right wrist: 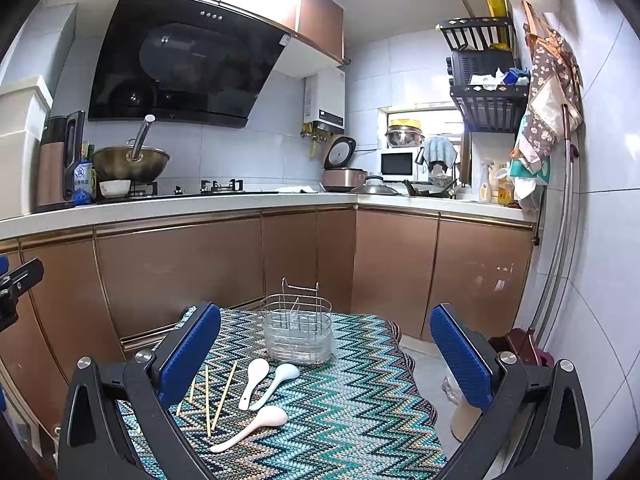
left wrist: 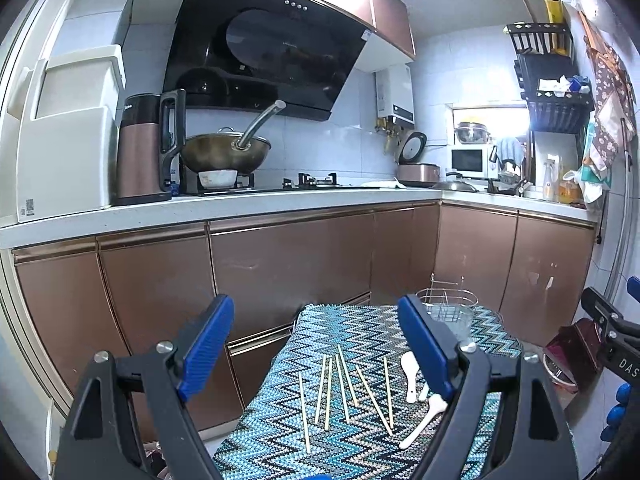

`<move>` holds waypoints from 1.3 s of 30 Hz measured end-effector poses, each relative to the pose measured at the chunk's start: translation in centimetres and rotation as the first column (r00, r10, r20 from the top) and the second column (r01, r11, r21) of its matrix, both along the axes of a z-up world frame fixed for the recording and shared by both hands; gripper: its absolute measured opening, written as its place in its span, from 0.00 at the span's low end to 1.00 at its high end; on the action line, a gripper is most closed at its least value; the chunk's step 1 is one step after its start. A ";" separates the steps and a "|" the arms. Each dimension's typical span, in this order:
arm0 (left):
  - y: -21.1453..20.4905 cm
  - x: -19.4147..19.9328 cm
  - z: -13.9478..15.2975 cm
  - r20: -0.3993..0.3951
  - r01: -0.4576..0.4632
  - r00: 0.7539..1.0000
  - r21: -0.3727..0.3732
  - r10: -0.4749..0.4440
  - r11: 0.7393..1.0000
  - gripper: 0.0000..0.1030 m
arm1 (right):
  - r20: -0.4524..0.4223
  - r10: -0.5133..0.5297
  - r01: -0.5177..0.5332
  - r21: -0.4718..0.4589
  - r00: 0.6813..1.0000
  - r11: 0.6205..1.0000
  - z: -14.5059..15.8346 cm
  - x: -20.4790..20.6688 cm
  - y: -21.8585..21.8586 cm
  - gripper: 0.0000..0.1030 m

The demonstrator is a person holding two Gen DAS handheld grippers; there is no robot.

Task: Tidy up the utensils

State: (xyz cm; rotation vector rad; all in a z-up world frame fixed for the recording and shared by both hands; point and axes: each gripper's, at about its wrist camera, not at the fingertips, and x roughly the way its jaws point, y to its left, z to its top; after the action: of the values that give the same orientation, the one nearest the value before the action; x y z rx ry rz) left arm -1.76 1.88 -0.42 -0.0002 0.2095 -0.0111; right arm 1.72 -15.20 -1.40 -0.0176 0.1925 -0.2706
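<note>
Several wooden chopsticks [left wrist: 346, 390] lie loose on a zigzag-patterned cloth over a small table [left wrist: 360, 452]. Three white spoons [right wrist: 264, 386] lie beside them, to their right. A wire utensil holder [right wrist: 298, 330] with a clear tray stands upright at the cloth's far end; it also shows in the left wrist view [left wrist: 448, 312]. My left gripper [left wrist: 316, 348] is open and empty, above the chopsticks. My right gripper [right wrist: 326, 354] is open and empty, above the spoons. The chopsticks also show in the right wrist view [right wrist: 218, 396], partly hidden by the left finger.
Brown kitchen cabinets [left wrist: 280, 264] stand just beyond the table, under a white counter [right wrist: 200, 204] with a wok, kettle and stove. A white tiled wall [right wrist: 600, 280] is to the right. A dark red object [right wrist: 524, 346] and a container sit on the floor at right.
</note>
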 end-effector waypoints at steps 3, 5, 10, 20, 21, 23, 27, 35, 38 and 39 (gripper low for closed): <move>-0.2 0.2 -0.3 -0.009 -0.001 1.000 0.002 0.001 1.000 0.81 | 0.004 0.009 -0.009 0.003 1.000 1.000 -0.2 0.1 -0.1 1.00; -0.4 0.4 -0.5 -0.014 -0.005 1.000 0.011 0.005 1.000 0.81 | 0.007 0.010 -0.010 0.003 1.000 1.000 -0.3 0.2 -0.1 1.00; -1.0 0.6 -0.7 -0.017 -0.005 1.000 0.020 0.005 1.000 0.81 | 0.022 0.009 -0.009 -0.002 1.000 1.000 -0.6 0.1 -0.2 1.00; -1.4 1.4 -1.3 -0.031 0.015 0.999 0.018 -0.015 1.000 0.81 | 0.041 0.009 -0.010 0.032 0.999 0.999 -1.3 0.3 -1.3 1.00; -1.3 1.4 -1.4 -0.029 0.022 0.999 0.010 -0.021 1.000 0.81 | 0.041 0.011 -0.012 0.029 0.999 1.000 -1.4 0.5 -1.2 1.00; -1.0 1.6 -1.4 -0.029 0.034 0.999 -0.006 -0.034 0.999 0.81 | 0.045 0.012 -0.013 0.024 0.999 1.000 -1.7 0.6 -1.3 1.00; -0.2 2.5 -1.5 -0.035 0.047 0.998 -0.045 -0.048 0.998 0.81 | 0.057 0.024 -0.026 0.032 0.998 0.999 -2.0 0.9 -1.5 1.00; 1.2 6.1 -2.3 -0.108 0.040 0.993 -0.110 -0.052 0.993 0.81 | -0.034 0.035 -0.032 0.071 0.999 0.997 -4.2 3.7 -2.9 1.00; 1.8 8.5 -3.5 -0.182 0.042 0.981 -0.141 -0.068 0.989 0.81 | -0.112 0.052 -0.040 0.105 0.992 0.994 -5.7 5.6 -3.6 1.00; 1.9 9.1 -3.7 -0.196 0.042 0.978 -0.145 -0.070 0.988 0.81 | -0.131 0.060 -0.044 0.117 0.990 0.992 -6.2 6.1 -3.8 1.00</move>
State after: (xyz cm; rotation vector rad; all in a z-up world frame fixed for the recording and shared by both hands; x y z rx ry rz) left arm 7.34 3.79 -4.09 -0.1365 0.4105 -0.0826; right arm 7.84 -18.96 -7.61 0.0726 0.3404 -0.2059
